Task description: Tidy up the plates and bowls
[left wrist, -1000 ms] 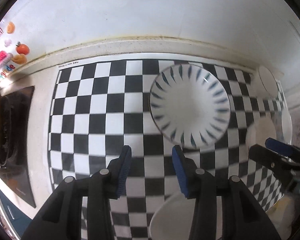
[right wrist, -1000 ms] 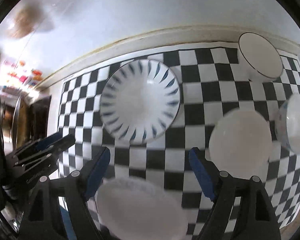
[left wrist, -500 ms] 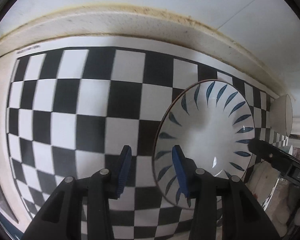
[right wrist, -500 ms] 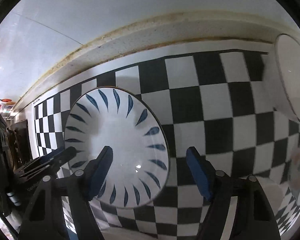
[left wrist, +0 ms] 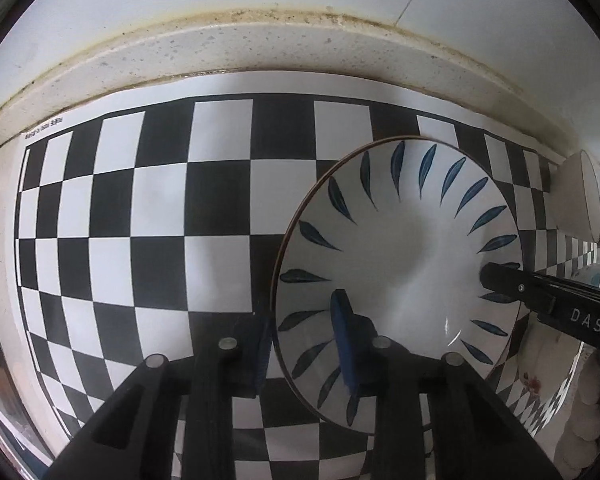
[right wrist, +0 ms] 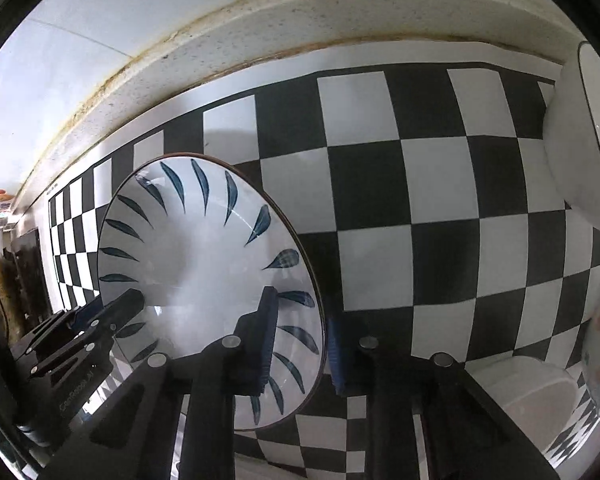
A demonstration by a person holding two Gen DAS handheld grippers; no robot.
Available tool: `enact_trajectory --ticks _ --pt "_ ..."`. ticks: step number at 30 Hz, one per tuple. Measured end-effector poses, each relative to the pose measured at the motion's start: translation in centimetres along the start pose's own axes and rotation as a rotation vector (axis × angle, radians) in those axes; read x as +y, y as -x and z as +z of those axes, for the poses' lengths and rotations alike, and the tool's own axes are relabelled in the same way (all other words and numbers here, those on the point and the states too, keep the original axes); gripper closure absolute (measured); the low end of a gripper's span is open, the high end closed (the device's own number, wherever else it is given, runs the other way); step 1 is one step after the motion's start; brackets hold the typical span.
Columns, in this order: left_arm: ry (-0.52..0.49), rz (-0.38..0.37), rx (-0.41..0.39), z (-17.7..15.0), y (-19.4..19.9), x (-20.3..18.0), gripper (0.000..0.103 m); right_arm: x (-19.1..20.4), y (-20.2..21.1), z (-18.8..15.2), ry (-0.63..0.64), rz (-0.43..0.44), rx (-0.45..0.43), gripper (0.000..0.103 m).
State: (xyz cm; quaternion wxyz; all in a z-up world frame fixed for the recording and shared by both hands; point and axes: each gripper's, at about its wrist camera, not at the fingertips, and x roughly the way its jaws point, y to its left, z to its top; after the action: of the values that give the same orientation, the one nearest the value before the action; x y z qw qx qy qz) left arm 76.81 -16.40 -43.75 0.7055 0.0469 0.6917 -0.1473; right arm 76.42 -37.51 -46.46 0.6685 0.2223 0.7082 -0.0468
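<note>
Leaf-patterned bowl (left wrist: pixel 400 248) resting on the checkered mat (left wrist: pixel 140 220) of the surface. Left tongs (left wrist: pixel 304 344) closing astride its near-left rim, one pad inside, one outside; right tongs (right wrist: pixel 300 344) closing astride the opposite rim likewise. Grip confined to a thin, glazed, sloping lip: likely to slip or tip if lifted unevenly or if one side bites before the other. Risk too of knocking the white bowl (right wrist: pixel 580 140) just beside.

Glossy glazed ceramic bowl (left wrist: pixel 400 248), matt paper checkerboard mat (left wrist: pixel 160 208), rough speckled stone ledge (left wrist: pixel 260 48)
</note>
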Motion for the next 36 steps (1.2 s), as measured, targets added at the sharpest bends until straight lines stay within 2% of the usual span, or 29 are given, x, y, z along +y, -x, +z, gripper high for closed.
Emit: enact_trajectory --ticks 5,12,16,30,36 --pt "0.0 0.001 -0.022 -0.4 1.3 -0.8 0.077 0.3 0.7 -0.8 0.016 -0.018 -0.013 0.08" --pt "-0.016 0.009 -0.06 -1.7 3.7 -1.3 0.077 0.5 2.3 -2.3 0.015 0.001 -0.046 0.082" --pt "-0.021 0.004 -0.076 -2.3 5.3 -0.2 0.077 0.9 3.8 -3.5 0.03 0.009 -0.07 0.082" --pt "-0.072 -0.025 -0.144 -8.3 12.1 0.3 0.077 0.9 9.7 -12.2 0.069 0.054 -0.159 0.084" --pt "-0.097 -0.029 -0.132 -11.2 12.6 -1.0 0.077 0.2 11.5 -16.6 0.083 0.063 -0.184 0.084"
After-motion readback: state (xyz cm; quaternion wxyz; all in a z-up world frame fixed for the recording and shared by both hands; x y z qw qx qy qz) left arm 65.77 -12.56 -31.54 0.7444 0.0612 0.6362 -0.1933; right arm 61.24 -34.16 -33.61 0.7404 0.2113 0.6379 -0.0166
